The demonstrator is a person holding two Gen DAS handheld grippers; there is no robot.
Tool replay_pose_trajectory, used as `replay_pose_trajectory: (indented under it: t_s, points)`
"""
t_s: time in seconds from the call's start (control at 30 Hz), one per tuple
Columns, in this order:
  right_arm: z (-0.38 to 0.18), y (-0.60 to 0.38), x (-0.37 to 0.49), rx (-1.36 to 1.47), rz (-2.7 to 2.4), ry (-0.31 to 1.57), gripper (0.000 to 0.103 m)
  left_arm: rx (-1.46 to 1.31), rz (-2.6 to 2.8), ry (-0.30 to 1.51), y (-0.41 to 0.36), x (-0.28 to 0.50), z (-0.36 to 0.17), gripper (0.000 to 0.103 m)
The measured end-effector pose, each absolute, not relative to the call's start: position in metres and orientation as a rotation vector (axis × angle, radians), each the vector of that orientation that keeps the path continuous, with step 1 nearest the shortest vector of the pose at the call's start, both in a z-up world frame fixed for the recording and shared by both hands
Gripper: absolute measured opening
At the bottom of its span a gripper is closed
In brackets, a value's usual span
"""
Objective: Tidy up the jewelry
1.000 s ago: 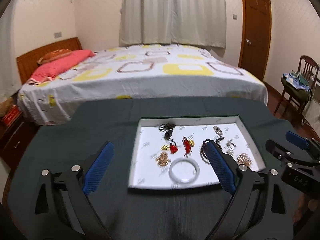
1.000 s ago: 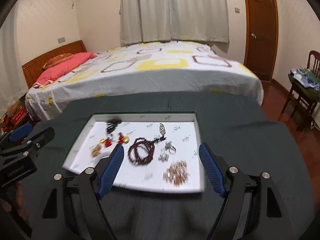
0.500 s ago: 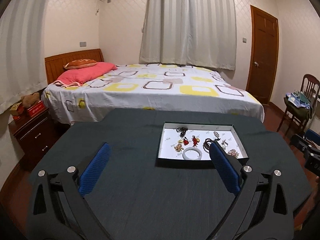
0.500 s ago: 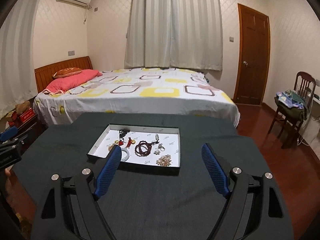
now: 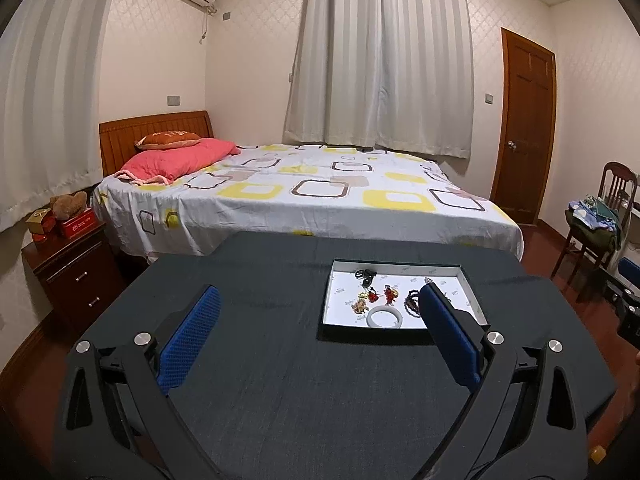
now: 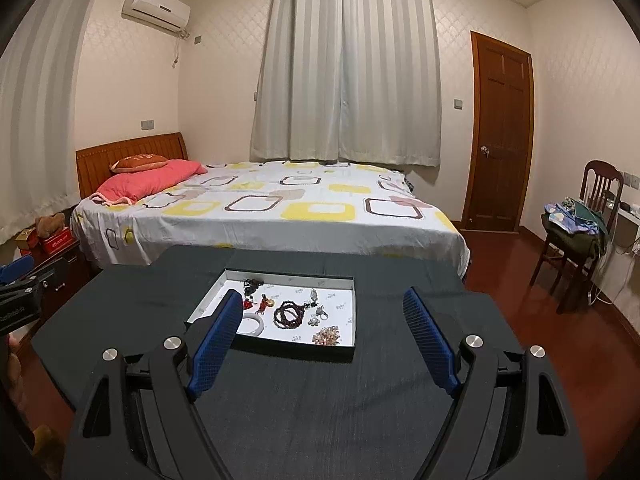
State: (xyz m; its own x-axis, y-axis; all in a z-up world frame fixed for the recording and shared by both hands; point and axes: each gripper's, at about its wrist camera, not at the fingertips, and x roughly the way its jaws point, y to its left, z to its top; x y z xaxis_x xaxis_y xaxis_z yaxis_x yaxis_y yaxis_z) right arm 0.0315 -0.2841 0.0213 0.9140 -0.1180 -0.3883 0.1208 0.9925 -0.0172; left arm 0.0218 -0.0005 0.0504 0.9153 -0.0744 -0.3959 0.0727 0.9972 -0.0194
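Now both grippers hang above the dark tabletop (image 5: pixel 280 360), left gripper (image 5: pixel 320 320) and right gripper (image 6: pixel 320 320) with fingers spread wide, holding nothing. Jewelry lies in the white tray (image 6: pixel 216 294) at the tabletop's far side.

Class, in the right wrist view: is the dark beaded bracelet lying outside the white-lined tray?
No, the dark beaded bracelet lies inside the white-lined tray, among other jewelry.
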Motion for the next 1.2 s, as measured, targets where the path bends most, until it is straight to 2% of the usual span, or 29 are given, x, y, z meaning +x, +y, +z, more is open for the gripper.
replay_pose_trajectory:
  t_s: [1.2]
  points:
    - [0.0239,-0.2813,0.0281,0.004,-0.119,0.389,0.08,-0.006,-0.068,0.411,0.0018,0.0177,0.0529,0.097]
